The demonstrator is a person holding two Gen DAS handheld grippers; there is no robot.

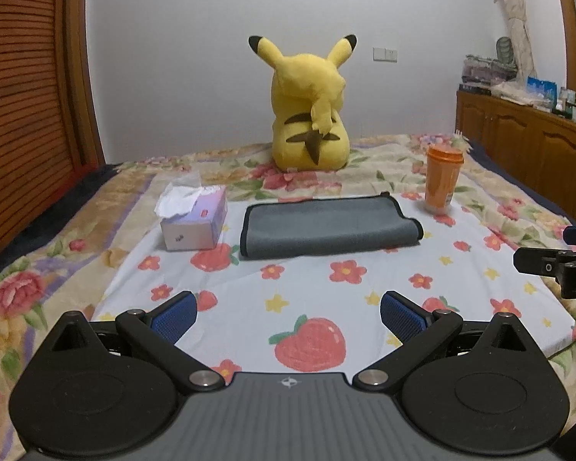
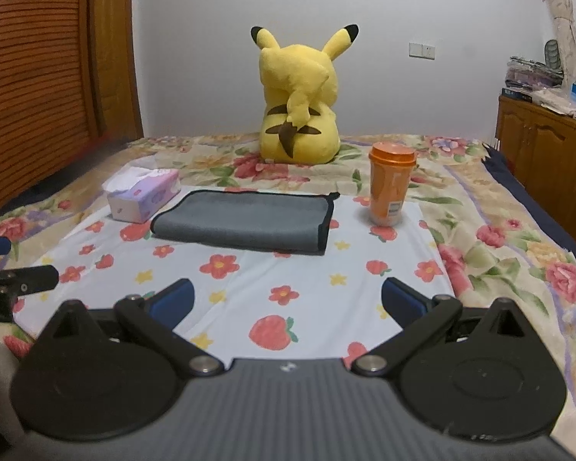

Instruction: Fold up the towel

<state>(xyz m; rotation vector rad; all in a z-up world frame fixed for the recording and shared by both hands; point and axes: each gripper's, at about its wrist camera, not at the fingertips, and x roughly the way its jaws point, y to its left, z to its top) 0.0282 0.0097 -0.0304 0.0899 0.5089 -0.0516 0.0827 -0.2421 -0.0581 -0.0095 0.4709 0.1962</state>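
The grey towel (image 1: 328,226) is seen lying flat on the white strawberry-print sheet (image 1: 326,292), ahead of both pairs of fingers and apart from them, with a strip of bare sheet between. It appears already doubled over (a rolled fold shows along one short end, a black-trimmed edge along the other), and its long axis runs crosswise to the fingers, from one side to the other.

In the left wrist view the towel sits slightly right of the line between the fingers; in the right wrist view (image 2: 245,221) it sits left of that line. It is thus judged to lie between the two grippers, neither clearly nearer, so that each short end could be reached by the gripper on its own side.

The left gripper (image 1: 288,315) is held with its blue pads spread wide and nothing between them. The right gripper (image 2: 287,299) is likewise spread and holds nothing.

Just beside the towel's left end a tissue box (image 1: 196,219) is placed; near its right end an orange lidded cup (image 2: 391,186) stands upright. Beyond the towel, farther from the fingers, a yellow Pikachu plush (image 1: 307,111) is seated on the floral bedspread (image 1: 38,269), its back turned.
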